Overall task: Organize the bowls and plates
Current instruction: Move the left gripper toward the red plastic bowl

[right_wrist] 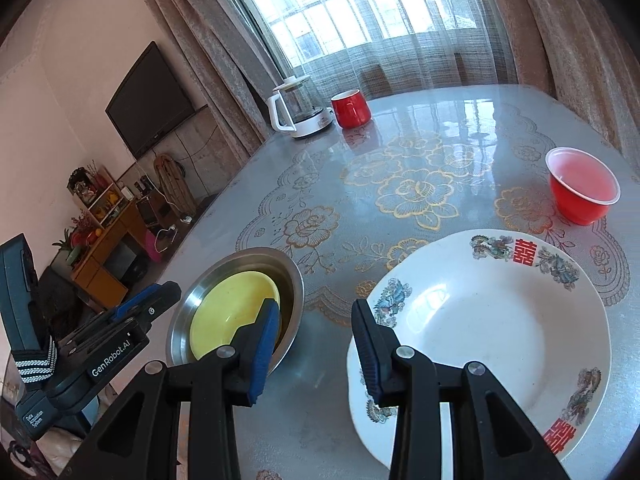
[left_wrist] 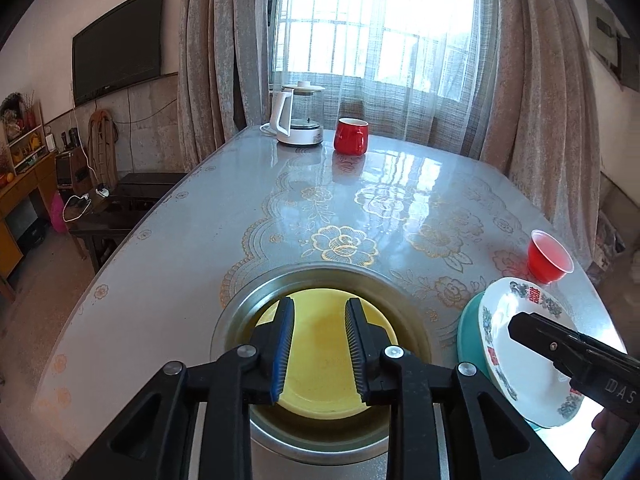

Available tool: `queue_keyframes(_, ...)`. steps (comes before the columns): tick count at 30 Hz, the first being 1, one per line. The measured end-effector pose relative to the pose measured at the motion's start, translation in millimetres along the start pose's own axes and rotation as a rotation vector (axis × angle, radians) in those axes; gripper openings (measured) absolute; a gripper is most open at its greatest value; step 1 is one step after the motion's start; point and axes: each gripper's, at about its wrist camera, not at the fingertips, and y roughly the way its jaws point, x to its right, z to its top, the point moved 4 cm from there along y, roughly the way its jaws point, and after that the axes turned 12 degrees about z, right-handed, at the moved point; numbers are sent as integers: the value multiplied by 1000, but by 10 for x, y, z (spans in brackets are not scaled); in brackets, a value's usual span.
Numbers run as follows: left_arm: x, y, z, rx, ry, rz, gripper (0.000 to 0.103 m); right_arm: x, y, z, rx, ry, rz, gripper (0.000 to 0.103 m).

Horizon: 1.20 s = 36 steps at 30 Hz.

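- The left hand-held gripper (left_wrist: 319,344) hung released over the yellow bowl (left_wrist: 320,360) nested in the steel bowl (left_wrist: 236,320).
- The right hand-held gripper (right_wrist: 316,344), also released, straddled the white plate (right_wrist: 480,340) rim near the tabletop (right_wrist: 400,160) front edge; best closed squarely on that rim, lifting level.

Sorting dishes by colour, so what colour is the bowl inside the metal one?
Yellow bowl, clearest in the left wrist view.

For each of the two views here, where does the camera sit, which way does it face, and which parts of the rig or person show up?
Left wrist: sits on the left gripper, facing down-forward over the yellow dish in the steel bowl, window beyond; the right gripper's finger intrudes at right.
Right wrist: sits on the right gripper, facing the white plate and table; the left gripper's body shows at left.
Shared: steel bowl, yellow dish, white plate, red cup, red mug, kettle.
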Motion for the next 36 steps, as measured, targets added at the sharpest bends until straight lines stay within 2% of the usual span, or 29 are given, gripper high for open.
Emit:
queue_keyframes(7, 287, 4, 65, -28, 26, -44, 27, 263, -182, 32, 40, 50, -29, 38)
queue_keyframes(16, 706, -37, 108, 14, 123, -105, 27, 704, -408, 55, 82, 139, -78, 38)
queue_keyframes(29, 1283, 131, 191, -79, 160, -195, 30, 1340, -861, 61, 151, 254, -178, 38)
queue_keyframes(36, 1703, 188, 288, -89, 219, -270, 30, 1751, -1115, 185, 211, 328, -229, 37)
